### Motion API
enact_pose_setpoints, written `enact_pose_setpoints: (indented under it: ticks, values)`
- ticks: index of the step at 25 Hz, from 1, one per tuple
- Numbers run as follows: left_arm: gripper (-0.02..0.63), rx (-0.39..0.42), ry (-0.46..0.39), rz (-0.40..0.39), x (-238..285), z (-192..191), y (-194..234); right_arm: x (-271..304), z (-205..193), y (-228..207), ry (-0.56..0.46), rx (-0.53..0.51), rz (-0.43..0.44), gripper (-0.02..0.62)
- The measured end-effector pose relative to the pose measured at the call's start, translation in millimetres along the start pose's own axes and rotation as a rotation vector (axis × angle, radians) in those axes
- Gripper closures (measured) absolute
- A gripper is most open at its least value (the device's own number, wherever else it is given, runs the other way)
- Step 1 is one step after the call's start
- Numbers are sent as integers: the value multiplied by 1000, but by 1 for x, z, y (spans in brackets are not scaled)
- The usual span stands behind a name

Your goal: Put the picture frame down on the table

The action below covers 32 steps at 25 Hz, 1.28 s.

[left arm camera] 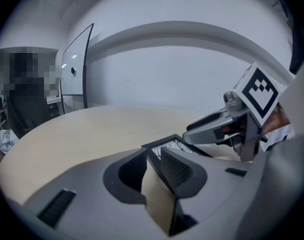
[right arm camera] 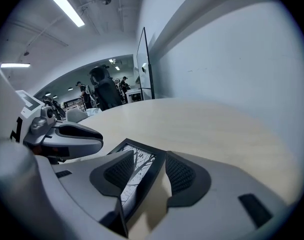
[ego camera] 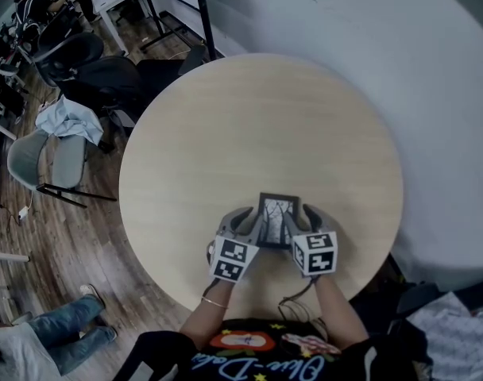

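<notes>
the picture frame (ego camera: pixel 275 219) hung between my two grippers over the near part of the round table (ego camera: pixel 257 117), face up, its long axis running near to far. my left gripper (ego camera: pixel 248 222) pinched its left edge and my right gripper (ego camera: pixel 303 219) pinched its right edge, neither one nearer. i could not tell whether it touched the wood yet. i judged the move ahead was straight down. office chairs (ego camera: pixel 83 70) stood far left on the wood floor (ego camera: pixel 75 244); a plain wall (ego camera: pixel 432 70) closed the right.

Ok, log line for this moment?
left gripper: shut on frame, left edge | right gripper: shut on right edge | frame: picture up, over table near side | set down: cannot tell
</notes>
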<state>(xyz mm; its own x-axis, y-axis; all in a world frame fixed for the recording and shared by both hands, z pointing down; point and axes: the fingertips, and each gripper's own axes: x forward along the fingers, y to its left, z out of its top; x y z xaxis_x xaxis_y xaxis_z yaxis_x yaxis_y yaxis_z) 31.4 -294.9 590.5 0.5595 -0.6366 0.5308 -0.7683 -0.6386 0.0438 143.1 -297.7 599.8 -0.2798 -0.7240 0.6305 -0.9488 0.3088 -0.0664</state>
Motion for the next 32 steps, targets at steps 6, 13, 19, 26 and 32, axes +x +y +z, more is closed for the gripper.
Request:
enact_pose_setpoints:
  ticks: [6,13,19,26,32]
  values:
    - [522,-2,-129,6,-27,33,-2,-21,21,4,-101,-4,23,402]
    - [606,38,-215,4,-50,65,-11,-51,52,9,-225,-38,16,504]
    - [606,65,-277,-11,-72,87,-24,-80,64,14,-284,-49,15,597]
    - [606,103,-340,-11,-102,113,-38,-117,80,21,-362,-39,37,598]
    - [606,120,-374,-23,-118,128,-51,-143,97,28,-429,-65,58,598]
